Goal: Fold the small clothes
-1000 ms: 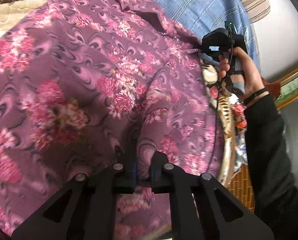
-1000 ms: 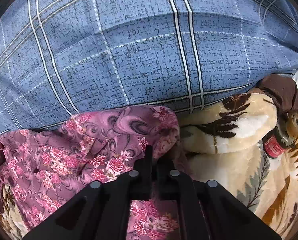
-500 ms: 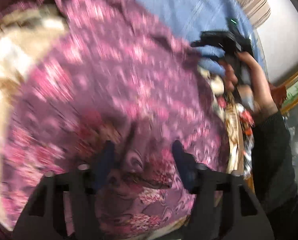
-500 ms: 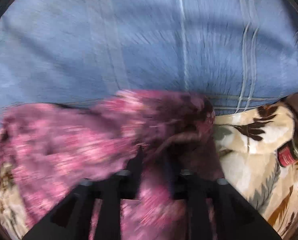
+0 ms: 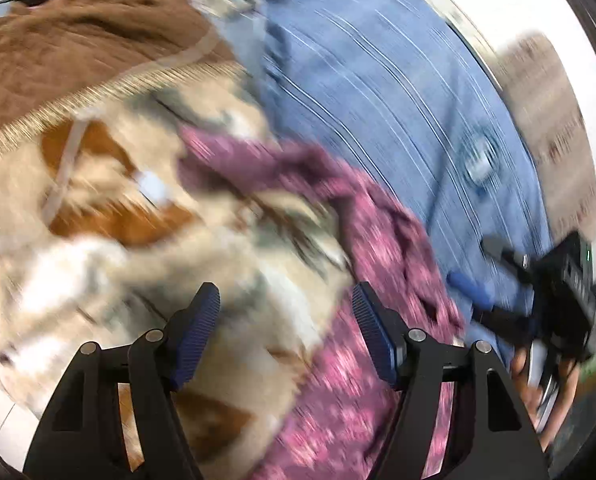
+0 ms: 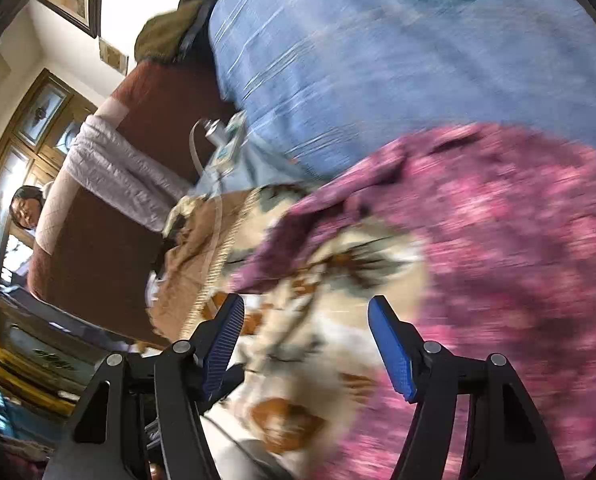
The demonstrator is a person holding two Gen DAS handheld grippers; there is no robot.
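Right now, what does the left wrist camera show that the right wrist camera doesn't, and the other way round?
Only the left wrist view shows the right gripper in the person's hand. Only the right wrist view shows a bystander's face and a wooden cabinet. Both show the purple floral garment on the cream blanket, the blue plaid cover, and open jaws.

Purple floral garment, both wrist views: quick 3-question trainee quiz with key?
1. True or false: the left gripper is shut on the purple floral fabric garment.
2. The right gripper has its jaws: A) spread with nothing between, B) clamped on cloth?
3. Fill in: the garment lies partly on a cream leaf-patterned blanket and against a ____ plaid cover.

Key: 1 false, it is open. 2 A. 3 blue.
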